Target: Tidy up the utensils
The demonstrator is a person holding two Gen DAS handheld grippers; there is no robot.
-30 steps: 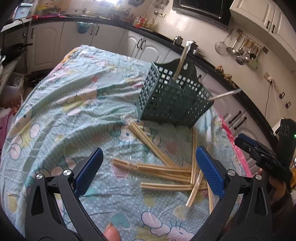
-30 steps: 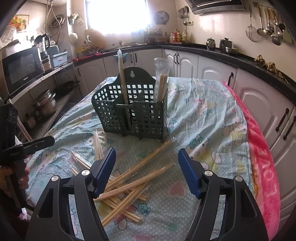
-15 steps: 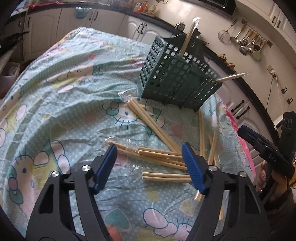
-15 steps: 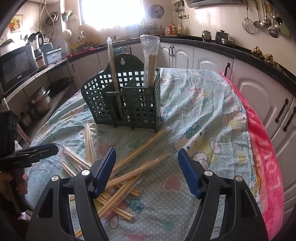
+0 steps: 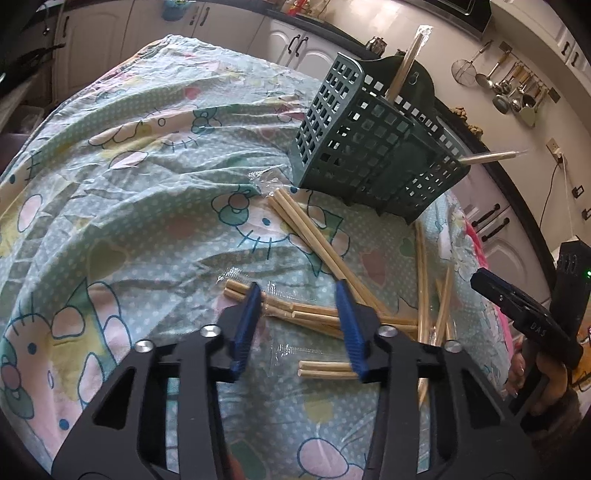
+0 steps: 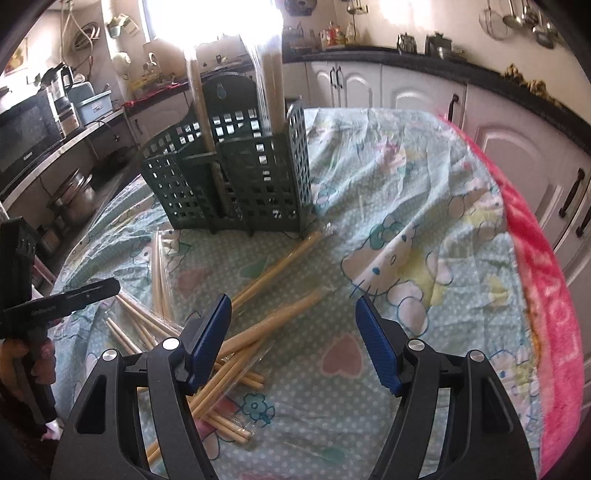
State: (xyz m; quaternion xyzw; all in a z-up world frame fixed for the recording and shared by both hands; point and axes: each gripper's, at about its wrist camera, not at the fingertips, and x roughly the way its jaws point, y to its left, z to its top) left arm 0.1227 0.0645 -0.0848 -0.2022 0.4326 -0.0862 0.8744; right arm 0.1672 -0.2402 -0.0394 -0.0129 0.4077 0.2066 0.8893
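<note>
Table covered by a pale blue cartoon-print cloth (image 6: 424, 192), creased; a pink fleece blanket (image 6: 546, 295) shows along its right edge. Dark green perforated plastic utensil caddy (image 6: 236, 184) stands upright near the far edge. Loose plastic-wrapped wooden chopsticks (image 5: 325, 254) lie scattered, crossing, just before it.

Daylit, window (image 6: 207, 22) glare, fisheye-warped edges

A: Window glare in the right wrist view washes out the tops of the wrapped chopsticks (image 6: 271, 74) standing in the green caddy (image 6: 236, 184).

B: Left gripper (image 5: 297, 323) hides part of the loose pairs under it. Can't tell if the pads touch any.

A: Right gripper (image 5: 517, 314), at the right edge of the left view: only one finger shows, hand cut off. Hanging ladles (image 5: 509, 85) too small to sort.
</note>
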